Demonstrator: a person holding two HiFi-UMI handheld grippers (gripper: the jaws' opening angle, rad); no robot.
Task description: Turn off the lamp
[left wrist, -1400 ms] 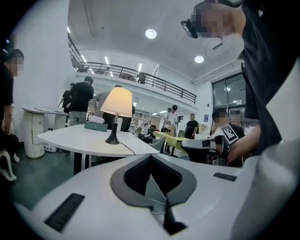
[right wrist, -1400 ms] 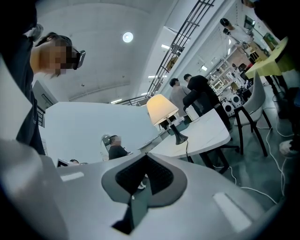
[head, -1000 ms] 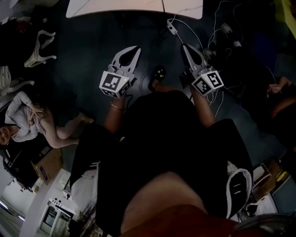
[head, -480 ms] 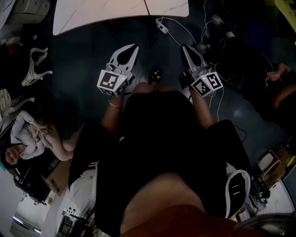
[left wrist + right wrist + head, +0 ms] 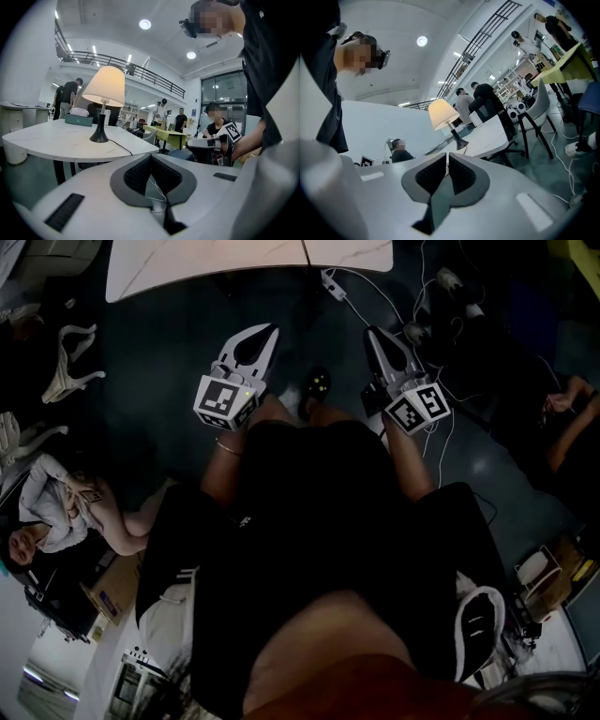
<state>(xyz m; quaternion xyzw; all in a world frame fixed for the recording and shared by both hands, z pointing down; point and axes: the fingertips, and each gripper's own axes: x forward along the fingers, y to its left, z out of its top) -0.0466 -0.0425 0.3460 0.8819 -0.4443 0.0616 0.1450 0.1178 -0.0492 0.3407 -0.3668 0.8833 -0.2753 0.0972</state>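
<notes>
L gripper point(image 5: 272, 330) & R gripper point(image 5: 371, 333): both jaws pressed together, nothing between. Just ahead on the floor: power strip point(image 5: 333, 285) w/ white cables. Beyond, white table point(image 5: 56, 138) w/ lamp point(image 5: 104, 101) upright near its edge, cord point(image 5: 123, 149) trailing off; green box point(image 5: 78, 120) behind.

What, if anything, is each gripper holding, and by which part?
Nothing is held. The left gripper and the right gripper both have jaws shut and empty; the lamp stands apart on the table.

Open-plan office hall: mezzanine railing point(image 5: 117, 61), white table point(image 5: 56, 140), standing people point(image 5: 180, 119).
</notes>
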